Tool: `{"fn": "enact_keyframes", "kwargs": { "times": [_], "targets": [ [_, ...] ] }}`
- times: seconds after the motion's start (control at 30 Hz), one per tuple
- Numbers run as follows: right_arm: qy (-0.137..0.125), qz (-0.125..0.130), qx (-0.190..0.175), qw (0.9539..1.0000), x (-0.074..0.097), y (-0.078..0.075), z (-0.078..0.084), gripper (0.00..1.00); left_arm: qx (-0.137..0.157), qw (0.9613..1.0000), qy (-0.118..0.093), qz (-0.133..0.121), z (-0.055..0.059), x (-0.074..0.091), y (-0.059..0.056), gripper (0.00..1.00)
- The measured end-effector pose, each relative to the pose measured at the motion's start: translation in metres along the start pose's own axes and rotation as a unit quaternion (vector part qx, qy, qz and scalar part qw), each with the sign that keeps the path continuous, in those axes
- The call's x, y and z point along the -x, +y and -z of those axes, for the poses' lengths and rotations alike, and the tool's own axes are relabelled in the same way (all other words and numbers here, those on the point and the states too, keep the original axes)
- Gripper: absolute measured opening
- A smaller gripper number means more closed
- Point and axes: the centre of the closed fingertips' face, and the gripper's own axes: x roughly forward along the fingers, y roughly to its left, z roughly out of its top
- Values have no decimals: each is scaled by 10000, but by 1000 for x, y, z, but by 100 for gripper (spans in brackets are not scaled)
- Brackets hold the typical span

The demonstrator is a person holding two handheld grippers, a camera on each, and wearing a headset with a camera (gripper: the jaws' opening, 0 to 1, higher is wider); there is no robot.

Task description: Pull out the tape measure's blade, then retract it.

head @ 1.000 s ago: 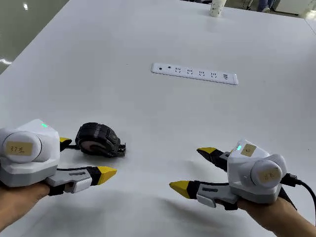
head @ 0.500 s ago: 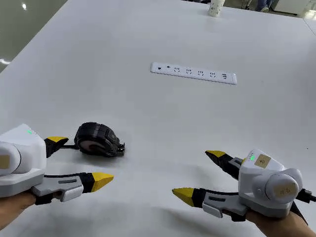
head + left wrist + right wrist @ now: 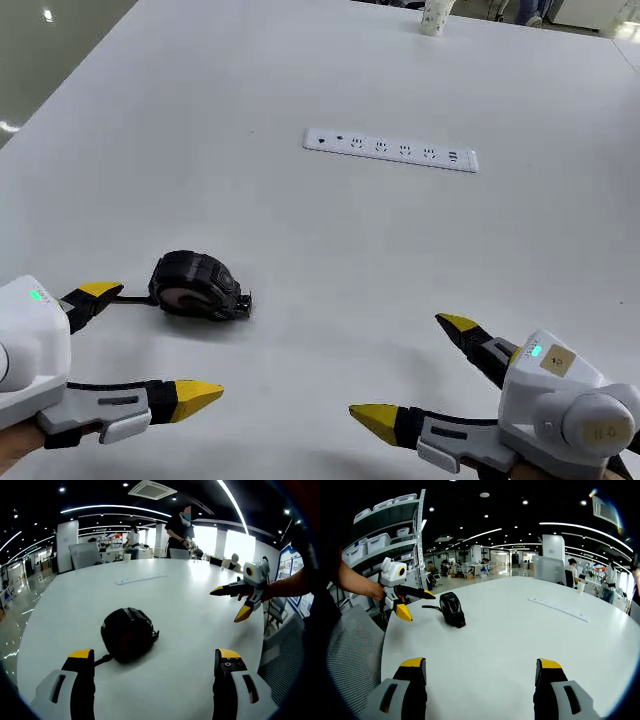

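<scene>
A black tape measure [image 3: 196, 285] lies on the white table, blade fully inside; it also shows as the tape measure [image 3: 128, 633] and the tape measure [image 3: 452, 609]. My left gripper [image 3: 150, 343] stands open at the near left, its jaws pointing right, the far tip close beside the case. In its own view the left gripper [image 3: 155, 657] is just short of the case. My right gripper [image 3: 410, 368] is open at the near right, well away from it, with nothing between the jaws; the right gripper [image 3: 480, 665] faces the case across bare table.
A white power strip [image 3: 390, 149] lies flat in the middle of the table. A paper cup [image 3: 433, 17] stands at the far edge. People and office desks are in the background beyond the table.
Both grippers have drawn back toward me, away from the tape measure, and stay open. The tape measure has not moved.
</scene>
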Motion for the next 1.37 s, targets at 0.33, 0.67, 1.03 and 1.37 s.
{"fn": "enact_keyframes", "kwargs": {
  "times": [0.33, 0.67, 1.03, 1.37],
  "targets": [
    [55, 120, -43, 9999, 9, 5, 5, 99, 16, 9998, -128, 130, -4, 5, -10, 99],
    [53, 193, -132, 9997, 10, 2, 4, 99, 101, 9997, -197, 95, -9, 9, -6, 99],
    [46, 274, -218, 9994, 15, -2, 5, 99, 115, 9996, -219, 121, -10, 10, -3, 99],
    [37, 313, -258, 9992, 17, -5, 5, 99, 97, 9998, -147, 113, -7, 11, -2, 99]
  ]
}}
